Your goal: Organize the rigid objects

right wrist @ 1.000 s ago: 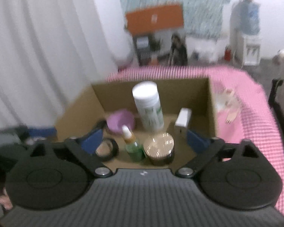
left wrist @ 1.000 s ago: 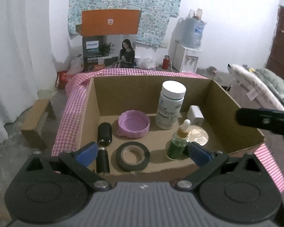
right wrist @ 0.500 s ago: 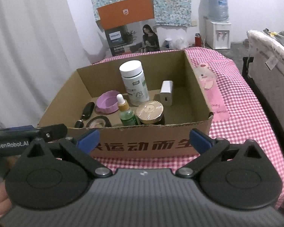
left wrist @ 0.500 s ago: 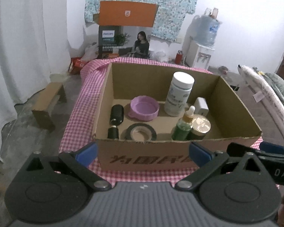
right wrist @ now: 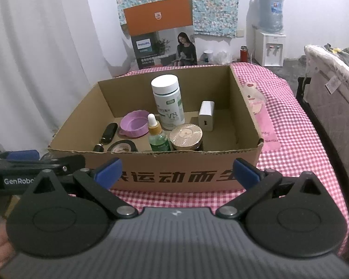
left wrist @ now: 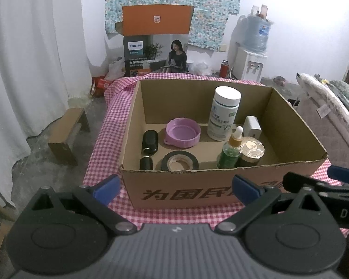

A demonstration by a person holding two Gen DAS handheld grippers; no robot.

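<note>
A cardboard box (left wrist: 221,193) (right wrist: 174,174) sits on a pink checked tablecloth. Inside it stand a tall white bottle (left wrist: 224,114) (right wrist: 167,102), a green dropper bottle (left wrist: 231,150) (right wrist: 157,137), a gold-lidded jar (left wrist: 251,151) (right wrist: 186,137) and a white charger (left wrist: 252,125) (right wrist: 206,115). A purple lid (left wrist: 182,133) (right wrist: 133,124), a black tape roll (left wrist: 179,161) (right wrist: 122,146) and a black cylinder (left wrist: 149,143) (right wrist: 109,132) lie at the left. My left gripper (left wrist: 175,189) and right gripper (right wrist: 176,172) are both open and empty, held in front of the box's near wall.
The checked tablecloth (right wrist: 295,130) carries a pink card (right wrist: 259,116) right of the box. A small wooden stool (left wrist: 67,134) stands on the floor at the left, a padded bed edge (left wrist: 332,116) at the right. An orange carton (left wrist: 156,39) and water dispenser (left wrist: 251,51) line the far wall.
Both grippers have pulled back out of the box toward me and now sit lower in front of its near wall. The items in the box have not moved.
</note>
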